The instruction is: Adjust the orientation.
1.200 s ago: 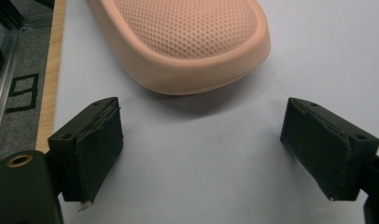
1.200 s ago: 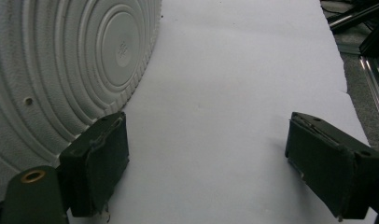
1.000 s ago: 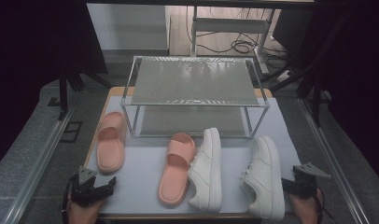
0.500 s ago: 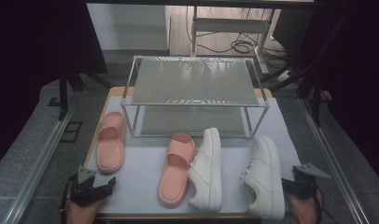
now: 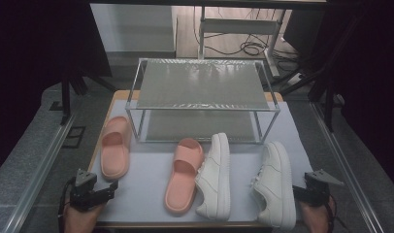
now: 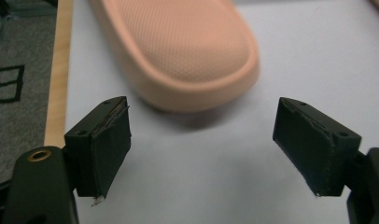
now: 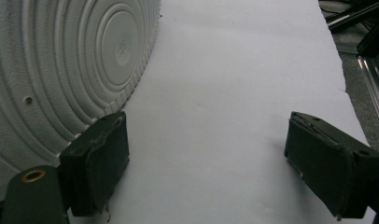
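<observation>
Here, both tools gape: left tool near pebbled pink slide, right tool beside ribbed white sole.

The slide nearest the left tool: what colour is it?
Salmon pink slide, with a fine dotted texture; the left gripper view shows it best.

Ahead of your left gripper – pink slide blocks; bare mat beside it – passable.

High view: we look forward and down from above the near edge of the table.
Left gripper view: low, close to the near left corner, facing the slide.
Right gripper view: low, by the sneaker sole.
Shared: that slide and sneaker.
</observation>
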{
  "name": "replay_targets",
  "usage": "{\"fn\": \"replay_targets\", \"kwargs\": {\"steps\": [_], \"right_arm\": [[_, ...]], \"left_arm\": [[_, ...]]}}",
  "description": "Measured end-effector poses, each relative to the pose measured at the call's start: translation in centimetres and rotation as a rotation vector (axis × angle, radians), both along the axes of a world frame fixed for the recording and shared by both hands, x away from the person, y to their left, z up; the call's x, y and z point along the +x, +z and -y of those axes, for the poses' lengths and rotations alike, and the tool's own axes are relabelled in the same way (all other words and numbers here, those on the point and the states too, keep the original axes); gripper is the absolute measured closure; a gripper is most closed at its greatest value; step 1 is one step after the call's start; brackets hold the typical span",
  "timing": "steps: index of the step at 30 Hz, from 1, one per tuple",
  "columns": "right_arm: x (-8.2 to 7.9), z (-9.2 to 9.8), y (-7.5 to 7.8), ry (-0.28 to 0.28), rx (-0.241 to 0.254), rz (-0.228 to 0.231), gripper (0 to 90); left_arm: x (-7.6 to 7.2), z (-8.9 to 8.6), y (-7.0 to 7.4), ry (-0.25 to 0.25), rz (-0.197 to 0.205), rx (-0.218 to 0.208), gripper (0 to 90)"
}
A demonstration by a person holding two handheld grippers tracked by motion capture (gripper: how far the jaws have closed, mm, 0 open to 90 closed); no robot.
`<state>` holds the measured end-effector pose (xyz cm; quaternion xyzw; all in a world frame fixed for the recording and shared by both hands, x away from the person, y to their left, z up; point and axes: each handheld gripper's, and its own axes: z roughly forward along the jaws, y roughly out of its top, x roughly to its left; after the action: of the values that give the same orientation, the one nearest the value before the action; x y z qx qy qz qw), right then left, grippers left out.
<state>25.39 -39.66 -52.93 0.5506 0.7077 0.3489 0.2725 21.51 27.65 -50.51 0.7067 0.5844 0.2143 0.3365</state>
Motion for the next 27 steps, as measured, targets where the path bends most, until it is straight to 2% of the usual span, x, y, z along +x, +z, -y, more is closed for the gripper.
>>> {"fn": "replay_targets", "kwargs": {"steps": [4,9,16,27], "right_arm": [[0.0,0.0,0.0,0.000,0.000,0.000,13.9],[0.0,0.0,0.0,0.000,0.001,0.001,13.9],[0.0,0.0,0.0,0.000,0.001,0.000,14.0],[0.0,0.1,0.0,-0.001,0.004,0.001,14.2]], "left_arm": [[0.6,0.2,1.2,-0.016,0.018,-0.014,22.1],[1.7,0.2,1.7,-0.033,0.011,-0.039,23.3],[3.3,0.7,2.4,-0.052,0.016,-0.029,26.6],[6.3,0.4,1.6,-0.032,0.000,-0.039,29.1]]}}
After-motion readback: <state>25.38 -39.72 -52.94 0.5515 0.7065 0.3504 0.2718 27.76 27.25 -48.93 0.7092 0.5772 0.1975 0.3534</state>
